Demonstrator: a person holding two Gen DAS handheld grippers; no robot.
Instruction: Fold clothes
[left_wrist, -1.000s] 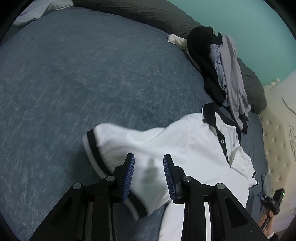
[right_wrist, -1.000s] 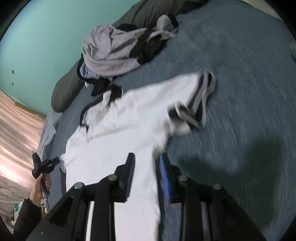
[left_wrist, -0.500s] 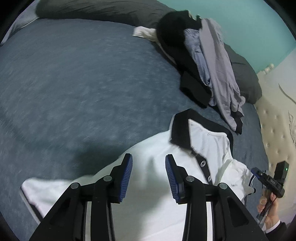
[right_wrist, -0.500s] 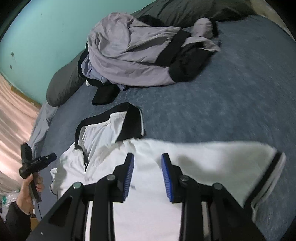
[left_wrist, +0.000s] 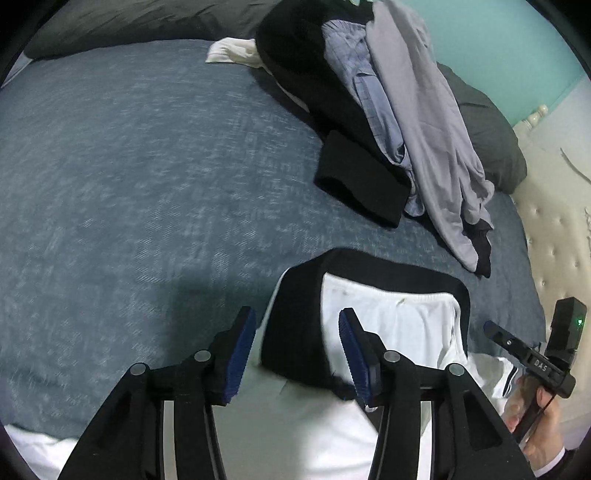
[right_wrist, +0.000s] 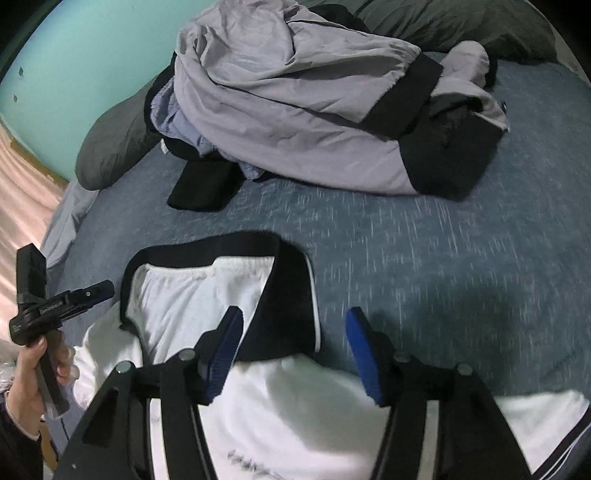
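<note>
Grey pillow (right_wrist: 110, 147), teal wall (right_wrist: 92, 48), tufted headboard (left_wrist: 557, 229).

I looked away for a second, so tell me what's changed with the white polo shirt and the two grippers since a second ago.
Both grippers moved up the white polo shirt toward its black collar. The left gripper and right gripper now straddle the collar's two ends, jaws open, wider on the right one, holding nothing. The shirt's sleeve now lies spread flat. The pile of clothes and the blue bedspread are unchanged.

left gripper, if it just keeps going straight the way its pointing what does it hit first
Most likely the black collar of the white polo shirt, which sits right between the open fingers of the left gripper. Beyond that comes bare blue bedspread, then the clothes pile. Depth is hard to judge here.
</note>
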